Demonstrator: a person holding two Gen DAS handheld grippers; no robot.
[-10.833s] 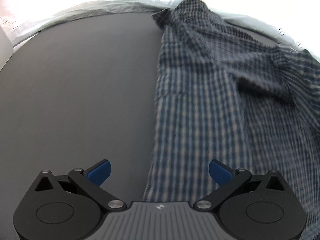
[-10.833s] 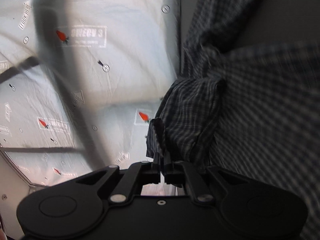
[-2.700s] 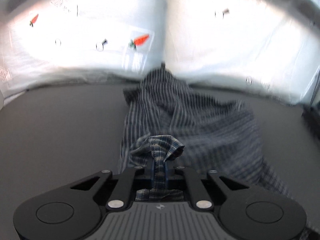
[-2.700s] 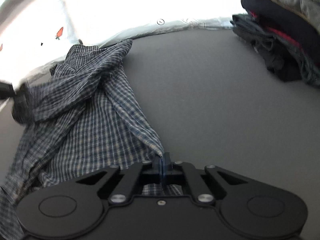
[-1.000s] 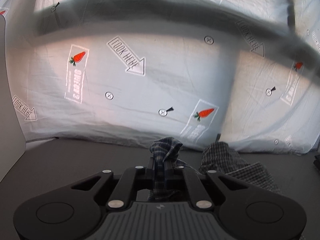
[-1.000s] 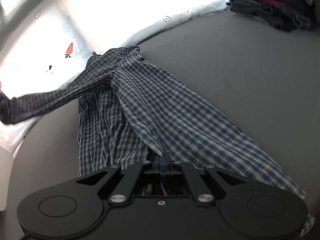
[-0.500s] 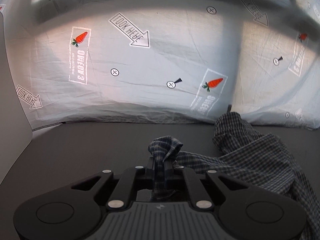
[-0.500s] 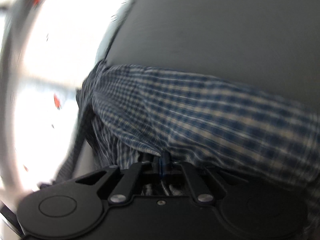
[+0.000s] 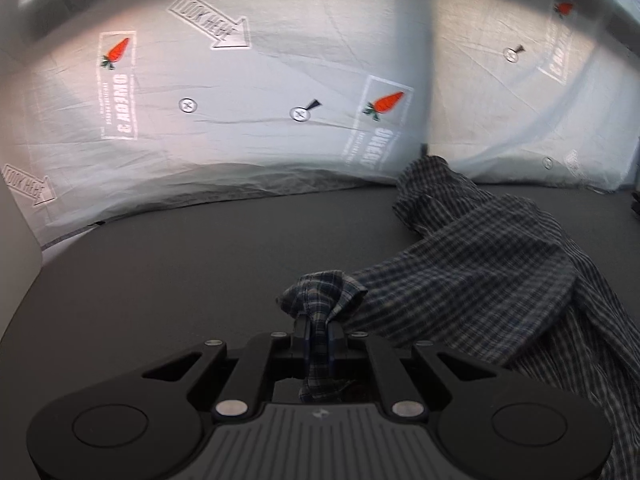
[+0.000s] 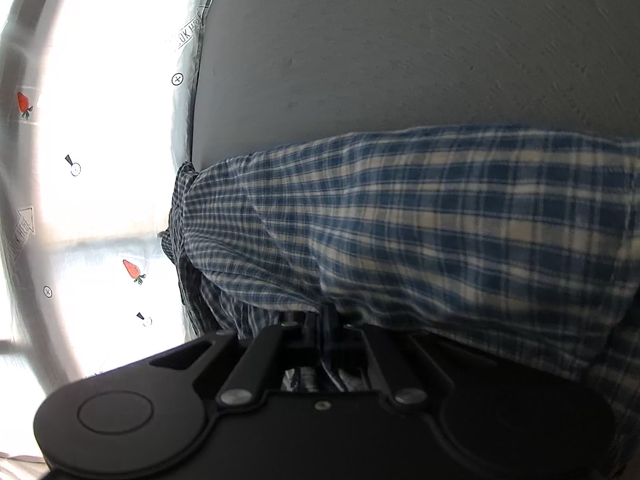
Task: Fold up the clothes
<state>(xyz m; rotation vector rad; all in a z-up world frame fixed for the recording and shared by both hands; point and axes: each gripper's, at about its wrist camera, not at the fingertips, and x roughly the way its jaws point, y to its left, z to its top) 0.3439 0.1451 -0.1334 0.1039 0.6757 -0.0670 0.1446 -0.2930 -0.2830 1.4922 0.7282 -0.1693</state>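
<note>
A blue and white checked shirt [image 9: 492, 280] lies on the dark grey table [image 9: 180, 264], bunched at the right of the left wrist view. My left gripper [image 9: 318, 330] is shut on a bunched end of the shirt, low over the table. In the right wrist view the shirt [image 10: 420, 216] is stretched across the frame close to the camera. My right gripper [image 10: 330, 322] is shut on an edge of the shirt, its fingertips mostly hidden by the cloth.
A white printed sheet with carrots and arrows [image 9: 248, 112] hangs behind the table's far edge, and shows at the left of the right wrist view [image 10: 92, 184]. A pale upright panel [image 9: 12, 248] stands at the table's left side.
The left gripper has come lower over the table with its shirt end, and the shirt now spreads further right. The right gripper has tilted and the shirt has drawn tighter across its view.
</note>
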